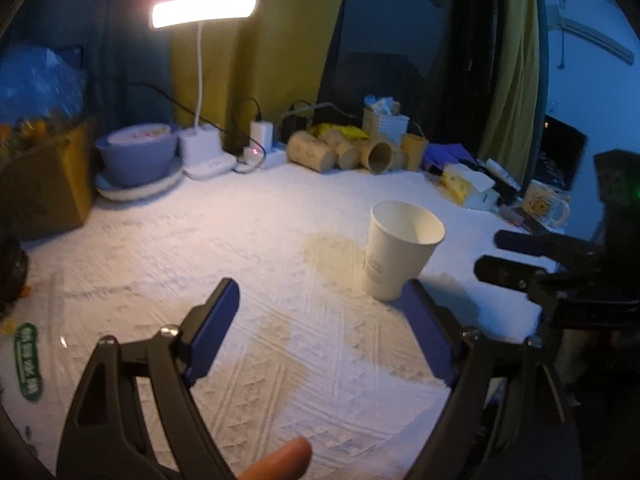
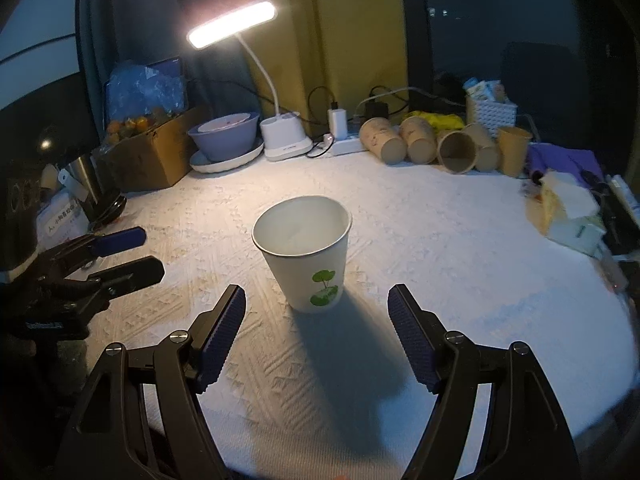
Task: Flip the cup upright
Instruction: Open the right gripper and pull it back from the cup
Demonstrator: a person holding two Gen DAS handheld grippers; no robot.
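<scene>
A white paper cup [image 2: 306, 252] with a green leaf print stands upright, mouth up, on the white textured tablecloth [image 2: 400, 240]. My right gripper [image 2: 316, 300] is open and empty, its blue-padded fingers apart just in front of the cup, not touching it. In the left wrist view the cup [image 1: 396, 252] stands ahead to the right, just beyond the right finger. My left gripper [image 1: 320, 296] is open and empty. Each gripper shows in the other's view: the right one [image 1: 516, 254] at the right edge, the left one [image 2: 132, 254] at the left edge.
A lit desk lamp [image 2: 280, 136], a blue bowl on a plate [image 2: 224, 140], a cardboard box [image 2: 148, 152], a power strip [image 2: 348, 144], several brown paper cups [image 2: 440, 144], a white basket [image 2: 490, 110] and a tissue pack [image 2: 572, 212] line the back and right. A mug [image 1: 546, 204] stands at right.
</scene>
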